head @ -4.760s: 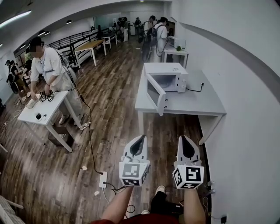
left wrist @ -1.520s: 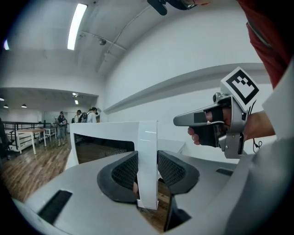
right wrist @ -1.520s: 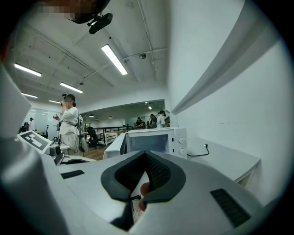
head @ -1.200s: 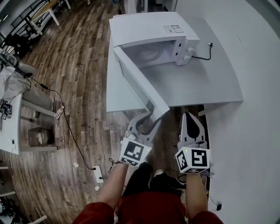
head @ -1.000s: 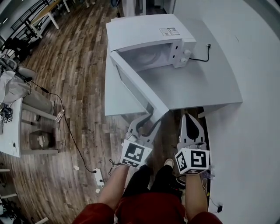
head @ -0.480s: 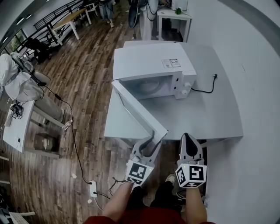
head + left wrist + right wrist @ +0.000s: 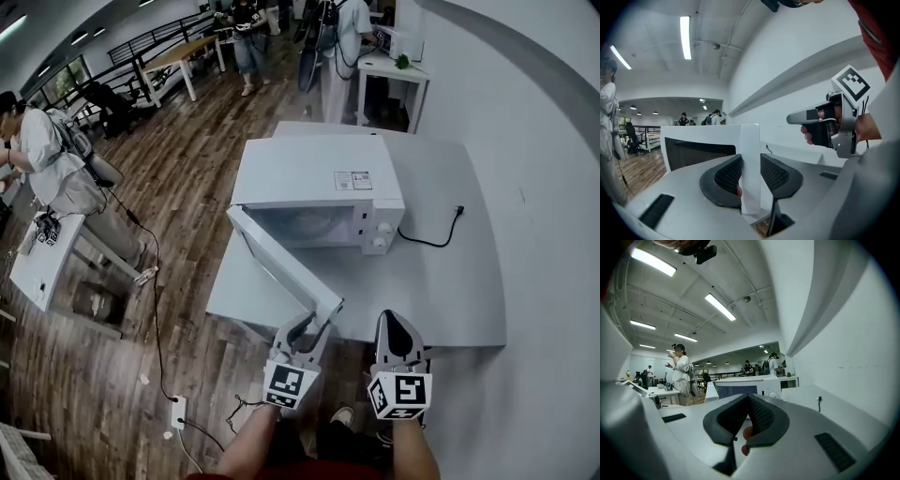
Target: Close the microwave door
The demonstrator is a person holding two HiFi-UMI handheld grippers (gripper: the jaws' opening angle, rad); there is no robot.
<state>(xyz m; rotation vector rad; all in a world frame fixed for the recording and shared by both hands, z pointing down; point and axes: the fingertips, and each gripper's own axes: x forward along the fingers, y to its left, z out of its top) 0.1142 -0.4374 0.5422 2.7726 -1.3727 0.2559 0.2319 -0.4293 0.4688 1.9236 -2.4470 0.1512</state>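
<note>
A white microwave (image 7: pixel 319 173) stands on the grey table (image 7: pixel 441 281) with its door (image 7: pixel 277 262) swung out towards me. My left gripper (image 7: pixel 314 325) straddles the door's free edge just off the table's near side. In the left gripper view that white edge (image 7: pixel 750 145) fills the gap of the left gripper (image 7: pixel 751 169), and both dark pads lie against it. My right gripper (image 7: pixel 397 321) hovers to the right of the door edge, over the table's front edge. It is shut with nothing in it. In the right gripper view the right gripper (image 7: pixel 747 401) points level at the microwave (image 7: pixel 740 386).
A black power cord (image 7: pixel 436 234) runs from the microwave to a plug on the table. A white wall (image 7: pixel 544 234) bounds the table's right side. On the wooden floor at the left are a person (image 7: pixel 52 159), a small white table (image 7: pixel 37 267) and a power strip (image 7: pixel 176 411).
From well back I have come up to the table, and my left gripper has closed on the door's edge. Over the last second both grippers shifted level; the door stays open.
</note>
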